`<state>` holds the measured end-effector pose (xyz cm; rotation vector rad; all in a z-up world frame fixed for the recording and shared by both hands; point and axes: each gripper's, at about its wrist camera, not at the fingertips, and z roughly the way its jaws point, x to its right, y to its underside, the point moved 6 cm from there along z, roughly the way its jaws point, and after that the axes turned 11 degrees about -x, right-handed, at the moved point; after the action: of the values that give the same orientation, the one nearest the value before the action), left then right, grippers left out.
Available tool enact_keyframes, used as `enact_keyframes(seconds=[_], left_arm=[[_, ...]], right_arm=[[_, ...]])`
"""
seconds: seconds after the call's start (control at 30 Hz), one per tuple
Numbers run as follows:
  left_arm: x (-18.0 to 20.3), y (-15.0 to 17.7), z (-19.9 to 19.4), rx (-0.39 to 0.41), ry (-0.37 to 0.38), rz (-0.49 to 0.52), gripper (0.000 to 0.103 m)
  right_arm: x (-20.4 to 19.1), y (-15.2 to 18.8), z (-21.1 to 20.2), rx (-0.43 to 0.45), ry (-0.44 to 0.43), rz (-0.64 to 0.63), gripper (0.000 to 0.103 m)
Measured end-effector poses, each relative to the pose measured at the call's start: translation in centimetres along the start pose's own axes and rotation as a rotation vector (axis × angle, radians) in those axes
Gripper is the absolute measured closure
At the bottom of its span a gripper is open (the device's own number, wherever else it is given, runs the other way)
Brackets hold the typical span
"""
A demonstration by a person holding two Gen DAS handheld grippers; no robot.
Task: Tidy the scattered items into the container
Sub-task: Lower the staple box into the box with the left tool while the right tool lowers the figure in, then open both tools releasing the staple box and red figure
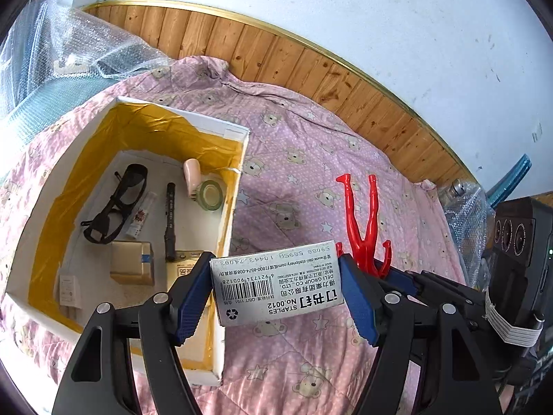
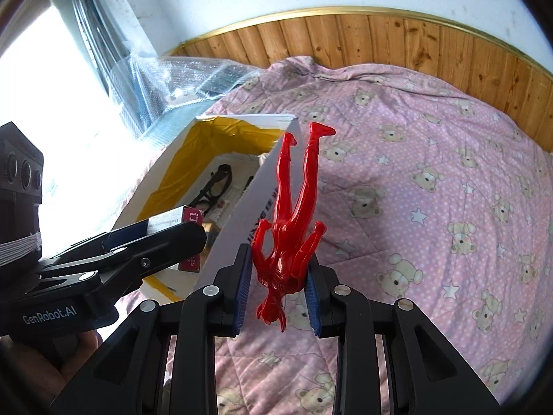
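Note:
My left gripper [image 1: 274,297] is shut on a grey staples box [image 1: 276,276], held above the right wall of the white container [image 1: 238,159] lined with yellow tape. Black glasses [image 1: 114,204], a black pen [image 1: 170,221], a tape roll [image 1: 211,195], a pink item [image 1: 191,176] and a gold box [image 1: 133,263] lie inside. My right gripper [image 2: 278,276] is shut on a red figure [image 2: 293,207], held upside down with its legs pointing away, just right of the container [image 2: 235,228]. In the right wrist view the left gripper [image 2: 166,238] is at the left with the staples box [image 2: 172,219].
A pink bear-print quilt [image 1: 304,159] covers the bed under everything. Wooden panelling [image 2: 414,41] runs behind it. Bubble wrap [image 1: 86,48] is heaped beyond the container, and a bubble-wrapped object [image 1: 463,200] lies at the right edge. A hand [image 2: 69,349] holds the left gripper.

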<state>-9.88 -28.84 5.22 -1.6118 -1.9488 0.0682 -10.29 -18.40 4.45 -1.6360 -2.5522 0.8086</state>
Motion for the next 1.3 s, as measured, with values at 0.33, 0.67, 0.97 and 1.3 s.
enact_keyframes(seconds=[0.33,0.67,0.97,1.3], left_arm=[[-4.7,0.3,-3.2,0.056,0.0,-0.072,0.031],[-10.0,0.1,-4.3,0.086,-0.045,-0.16,0.031],[-14.8,-0.8,-2.1,0.028,-0.152,-0.232,0.022],[-16.9,-1.0,0.0,-0.03,-0.149,-0.252,0.022]], right_arm=[[-5.7,-1.4,0.5,-0.003,0.002,-0.093,0.073],[-9.8,-3.2,2.2,-0.024,-0.004,-0.163,0.073],[-11.3,-6.1,5.9,-0.041,0.048,-0.214,0.058],[-10.7,-6.4,8.5,-0.091,0.067,-0.206,0.056]])
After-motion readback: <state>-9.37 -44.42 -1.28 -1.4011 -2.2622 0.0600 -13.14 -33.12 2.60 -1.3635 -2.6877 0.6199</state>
